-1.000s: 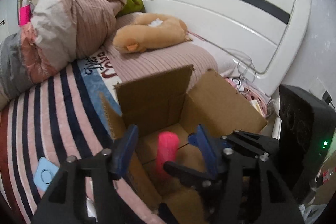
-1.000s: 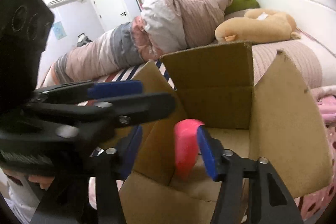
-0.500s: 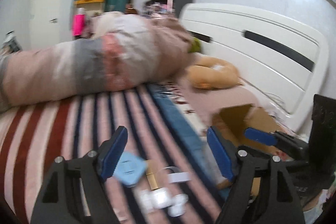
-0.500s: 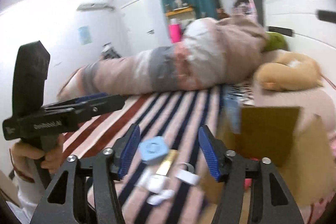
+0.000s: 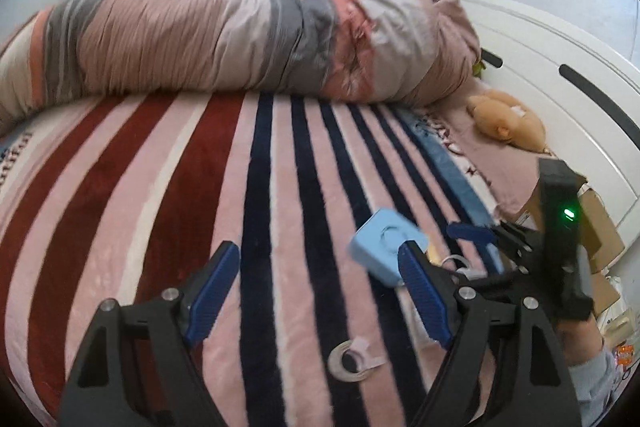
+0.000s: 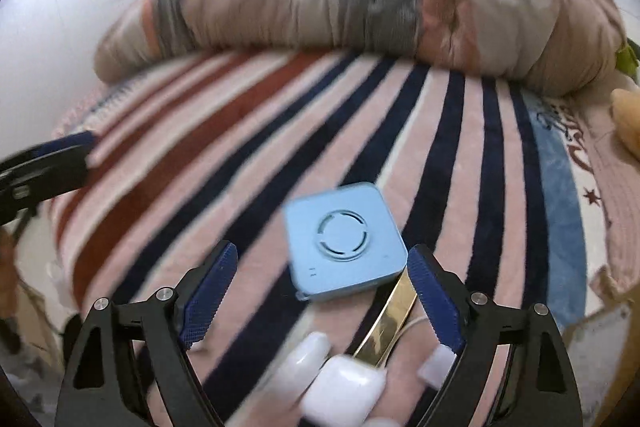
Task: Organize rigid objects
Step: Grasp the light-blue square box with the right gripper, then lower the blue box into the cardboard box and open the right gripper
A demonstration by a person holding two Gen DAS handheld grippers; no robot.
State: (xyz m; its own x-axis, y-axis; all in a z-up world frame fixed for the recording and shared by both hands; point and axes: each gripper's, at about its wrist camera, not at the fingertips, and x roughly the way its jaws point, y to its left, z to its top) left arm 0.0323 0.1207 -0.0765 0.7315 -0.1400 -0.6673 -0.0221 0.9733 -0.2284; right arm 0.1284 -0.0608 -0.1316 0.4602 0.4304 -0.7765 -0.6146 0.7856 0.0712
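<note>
Hovering with jaws spread and empty, the right gripper [image 6: 320, 291] looks set to pick the blue square box [image 6: 343, 241] lying near on the striped blanket [image 6: 400, 131], needing a descent and squeeze, while the left gripper [image 5: 316, 291] hangs spread too.

Soft, even indoor light; right wrist view motion-blurred with white glare at ten o'clock; fisheye edges bend and darken.
</note>
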